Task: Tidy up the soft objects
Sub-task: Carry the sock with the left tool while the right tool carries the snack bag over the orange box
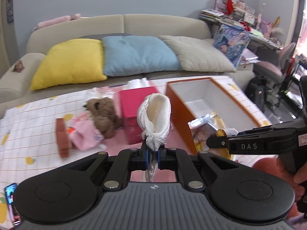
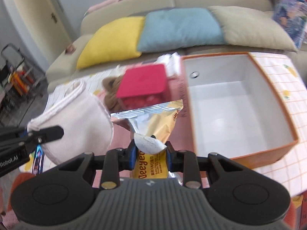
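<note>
White sock upright in left tongs

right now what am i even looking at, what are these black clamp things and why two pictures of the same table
The black clamps are hand-held two-finger grippers, one in each of a person's hands. Each carries a wide-angle camera looking forward along its fingers, so you get two pictures: one from the left gripper, one from the right gripper.

The left gripper is shut on a white rolled cloth bundle. The right is shut on a yellow and silver foil snack packet.

On the checked tablecloth lie a brown plush bear, a pink folded cloth, a red box and an open orange box with a white inside, which is empty. Behind stands a beige sofa with cushions.
</note>
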Demonstrator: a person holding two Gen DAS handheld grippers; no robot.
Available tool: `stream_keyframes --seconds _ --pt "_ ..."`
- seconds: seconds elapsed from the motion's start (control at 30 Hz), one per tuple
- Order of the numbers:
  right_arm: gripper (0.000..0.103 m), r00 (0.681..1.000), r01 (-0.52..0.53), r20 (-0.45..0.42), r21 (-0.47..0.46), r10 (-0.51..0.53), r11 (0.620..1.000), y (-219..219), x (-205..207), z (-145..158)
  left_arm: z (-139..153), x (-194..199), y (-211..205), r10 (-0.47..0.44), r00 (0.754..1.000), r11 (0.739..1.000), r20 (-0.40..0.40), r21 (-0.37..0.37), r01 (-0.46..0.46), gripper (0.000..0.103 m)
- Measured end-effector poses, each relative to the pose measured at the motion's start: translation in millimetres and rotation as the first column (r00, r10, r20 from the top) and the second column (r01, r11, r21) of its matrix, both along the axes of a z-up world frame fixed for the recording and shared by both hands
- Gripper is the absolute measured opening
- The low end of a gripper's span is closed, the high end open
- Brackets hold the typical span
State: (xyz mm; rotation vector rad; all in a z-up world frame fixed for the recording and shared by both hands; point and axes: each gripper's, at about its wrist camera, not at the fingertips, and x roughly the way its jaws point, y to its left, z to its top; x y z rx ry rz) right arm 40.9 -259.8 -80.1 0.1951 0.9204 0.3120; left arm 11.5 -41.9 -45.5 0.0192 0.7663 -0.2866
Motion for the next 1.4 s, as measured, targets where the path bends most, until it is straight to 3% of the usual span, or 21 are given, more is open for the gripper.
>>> stream_keyframes --seconds 0.3,0.53,0.73,0.97,1.17,1.4 --pt "0.029 0.983 0.170 0.058 0.040 -0.172 0.985 -82.0 17.6 21.2 23.7 35.4 -51.0 -0.124 0.992 0.978 -0.009 -0.168 0.121 0.009" --pt "0.029 0.965 0.260 0.039 -0.014 -0.259 0.966 -126.8 62.0 0.6 24.4 84.8 -104.8 -0.205 0.978 0.947 -0.047 -0.261 0.186 0.009" --pt "0.029 0.962 0.257 -0.069 -0.115 -0.266 0.960 -141.5 102.2 -53.0 -25.7 136.1 -152.8 -0.219 0.952 0.966 -0.214 -0.182 0.181 0.009" --pt "0.029 0.961 0.180 -0.177 -0.188 -0.213 0.966 -134.2 118.0 -104.0 -81.7 163.2 -167.2 -0.187 0.898 0.981 -0.399 -0.133 0.145 0.009" --pt "0.031 0.954 0.138 -0.235 -0.211 -0.187 0.968 -127.9 125.2 -126.9 -105.2 168.7 -179.2 -0.192 0.869 0.981 -0.456 -0.103 0.163 0.009" --pt "0.034 0.948 0.082 -0.277 -0.261 -0.156 0.962 -117.9 133.2 -141.3 -117.4 170.3 -187.6 -0.171 0.858 0.981 -0.484 -0.006 0.193 0.012"
